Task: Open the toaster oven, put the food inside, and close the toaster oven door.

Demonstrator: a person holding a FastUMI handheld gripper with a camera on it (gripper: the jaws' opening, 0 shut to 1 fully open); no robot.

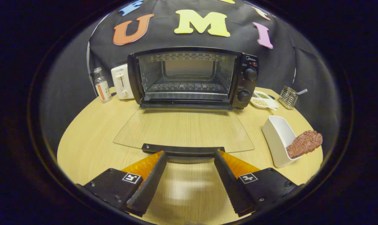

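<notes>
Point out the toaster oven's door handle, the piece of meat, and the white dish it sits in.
door handle (183, 150), gripper view, middle of the bar
meat (304, 143), gripper view, its centre
white dish (277, 131), gripper view, inner wall

On my round, light wood-grain table (92, 137):
- a small clear glass bottle with a cap and an orange-and-white label (102, 85), upright, far left;
- a white pop-up toaster (122, 82), just beside it;
- a white divided dish holding bits I cannot identify (265, 100), far right;
- a cylindrical metal wire holder (287, 97) next to that, with a utensil handle sticking out.
</notes>
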